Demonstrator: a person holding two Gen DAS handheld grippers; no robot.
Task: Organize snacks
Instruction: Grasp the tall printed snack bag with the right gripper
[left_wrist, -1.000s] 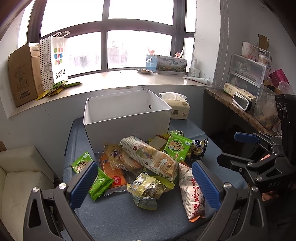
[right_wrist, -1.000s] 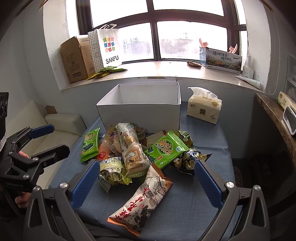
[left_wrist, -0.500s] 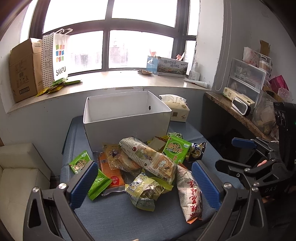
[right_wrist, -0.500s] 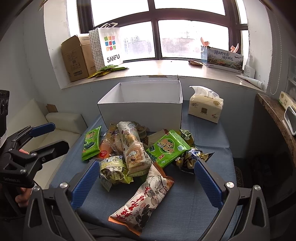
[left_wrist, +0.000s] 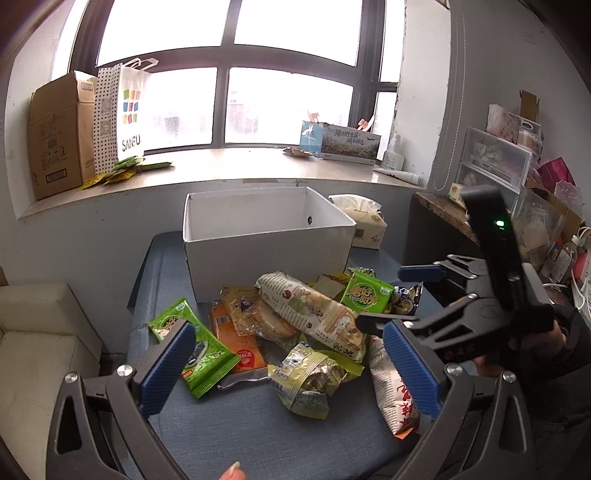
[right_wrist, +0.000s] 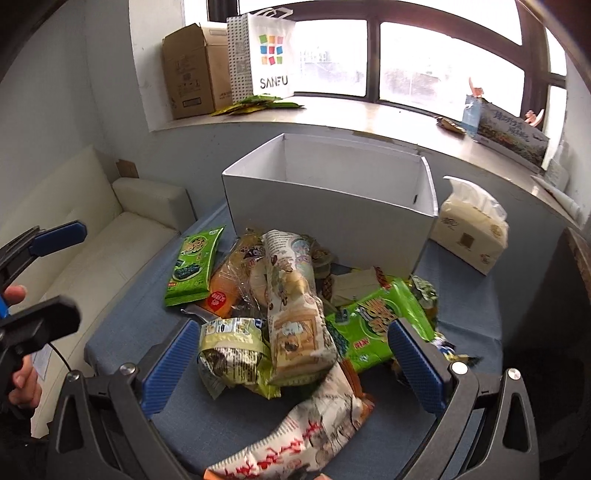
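Open white cardboard box (left_wrist: 266, 236) sits on blue cloth-covered counter (left_wrist: 236, 421), interior looks empty. Snack pile just in front of box: long printed paper-look biscuit pack (left_wrist: 314, 310) on top of pile, green seaweed packet (left_wrist: 192, 347) at pile's left edge, second green packet (right_wrist: 376, 325) on right, yellow-green crinkled bag (right_wrist: 232, 354) and white bag with red characters (right_wrist: 306, 432) nearest cameras. Tissue pack (right_wrist: 469, 236) just right of box. Left hand-held gripper (left_wrist: 291, 365) spread wide, holding nothing. Right hand-held gripper (right_wrist: 291, 362) wide, empty, hovering over pile's near side.
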